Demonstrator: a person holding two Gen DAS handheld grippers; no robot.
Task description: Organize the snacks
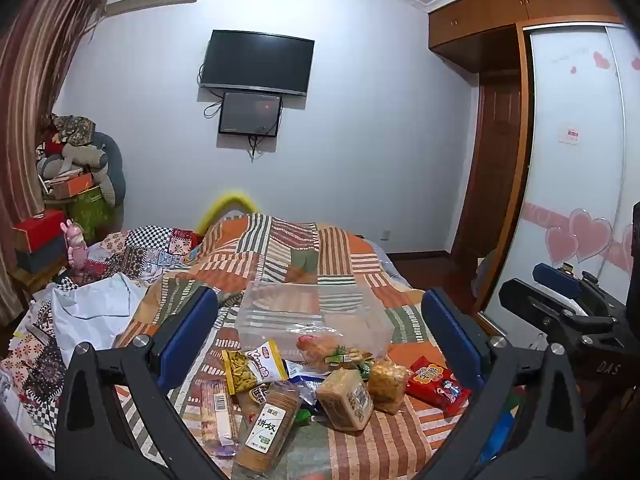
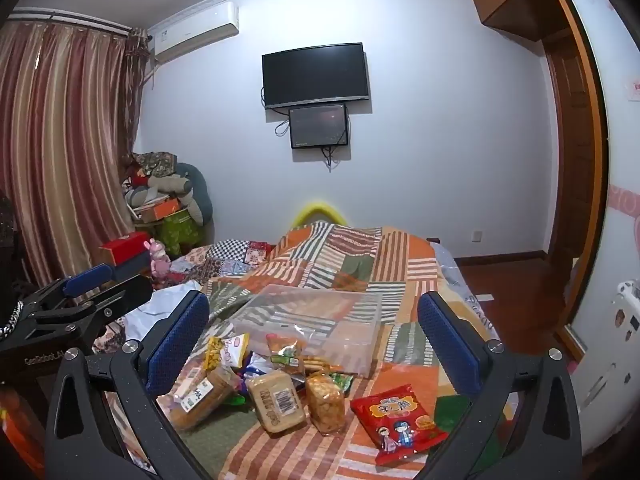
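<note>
A pile of snack packs lies on the patchwork bedspread in front of a clear plastic bin (image 1: 312, 316) (image 2: 320, 320). In the pile are a red packet (image 1: 438, 386) (image 2: 398, 420), a tan block pack (image 1: 346, 398) (image 2: 276, 400), a bag of fried pieces (image 1: 386, 384) (image 2: 325, 404), a round cracker sleeve (image 1: 268, 428) (image 2: 202, 396) and a yellow-white bag (image 1: 252, 366) (image 2: 226, 350). My left gripper (image 1: 320, 340) is open and empty above the pile. My right gripper (image 2: 314, 340) is open and empty above it too. Each shows at the other view's edge.
The bed's right edge drops to a wooden floor (image 2: 516, 292) beside a sliding wardrobe (image 1: 576, 160). Crumpled white cloth (image 1: 92, 312) lies on the bed's left. Stacked boxes and soft toys (image 2: 164, 208) fill the far left corner by the curtain.
</note>
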